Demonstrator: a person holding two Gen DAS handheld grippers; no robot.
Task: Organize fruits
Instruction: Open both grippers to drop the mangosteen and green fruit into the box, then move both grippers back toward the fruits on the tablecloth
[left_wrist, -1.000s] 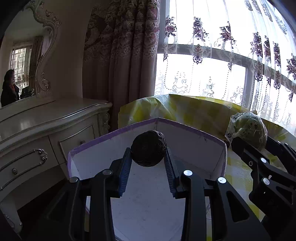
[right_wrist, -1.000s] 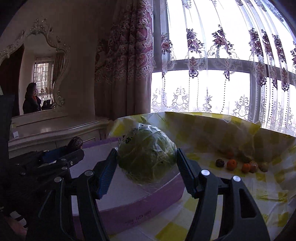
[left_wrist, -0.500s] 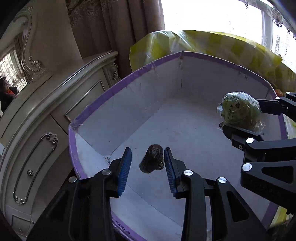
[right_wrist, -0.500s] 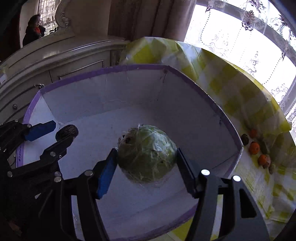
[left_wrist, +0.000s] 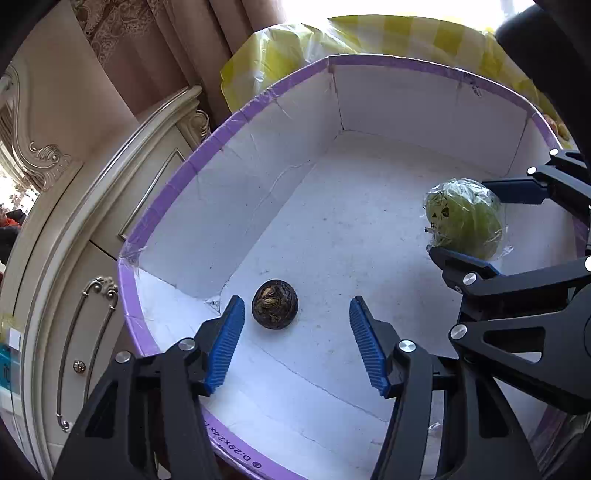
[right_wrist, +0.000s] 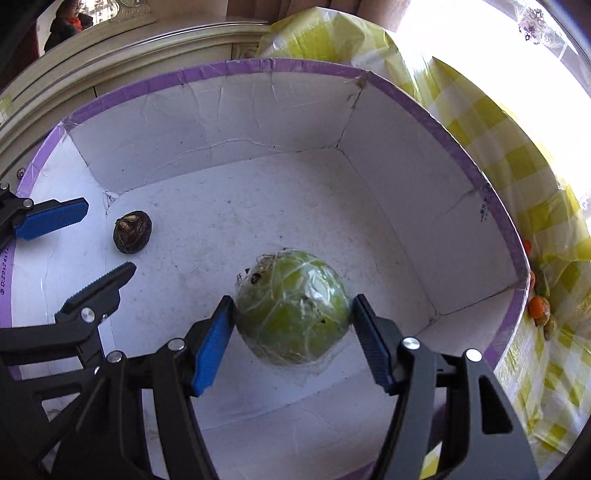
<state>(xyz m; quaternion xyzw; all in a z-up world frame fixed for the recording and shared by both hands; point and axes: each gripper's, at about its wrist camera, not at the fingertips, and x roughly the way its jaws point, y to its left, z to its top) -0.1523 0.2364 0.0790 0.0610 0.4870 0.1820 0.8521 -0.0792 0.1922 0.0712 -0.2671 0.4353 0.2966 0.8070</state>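
Note:
A white box with a purple rim (left_wrist: 173, 184) (right_wrist: 461, 155) lies below both grippers. A small dark round fruit (left_wrist: 274, 303) (right_wrist: 132, 232) rests on the box floor near its left corner. My left gripper (left_wrist: 295, 343) is open above the box, its blue pads either side of the dark fruit and apart from it; it also shows in the right wrist view (right_wrist: 79, 243). My right gripper (right_wrist: 291, 336) is shut on a large green fruit wrapped in plastic film (right_wrist: 292, 307) (left_wrist: 463, 218), held low inside the box at the right.
A yellow checked cloth (right_wrist: 517, 155) covers the table under the box. Several small orange fruits (right_wrist: 537, 306) lie on it just outside the box's right wall. A cream dresser with drawers (left_wrist: 85, 280) stands left of the box, curtains behind.
My left gripper has opened and let go of the dark fruit, which now lies on the box floor. My right gripper has come lower into the box with the green fruit.

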